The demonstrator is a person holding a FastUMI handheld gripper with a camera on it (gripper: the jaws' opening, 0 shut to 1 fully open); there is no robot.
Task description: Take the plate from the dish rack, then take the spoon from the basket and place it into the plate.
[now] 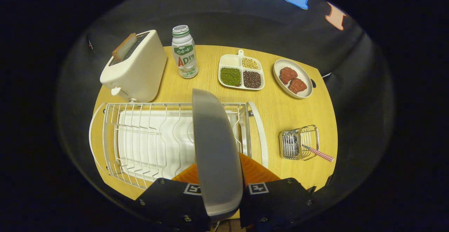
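- Gripper (221,190) clamps the plate (215,148) edge-on, one finger pressed on each face, so the plate stands upright between them and rises ahead over the dish rack (140,141).
- Only the plate's lower rim sits in the grip; most of its bulk is beyond the fingers, so I judge it could pivot or slip if swung quickly.
- Its far edge hangs just above the rack's wires; a low sideways move might snag it there.
- To the right of the rack, on the table (280,109), stands the wire basket (300,142) with the spoon (317,153) inside, its checked handle leaning out over the rim.
- Bare table lies between rack and basket, the likely spot to set the plate down; dropping it flat from upright could clatter it against the basket.
- Toaster (135,67), bottle (184,51), divided dish (241,72) and oval dish (293,77) stand further off, well away.
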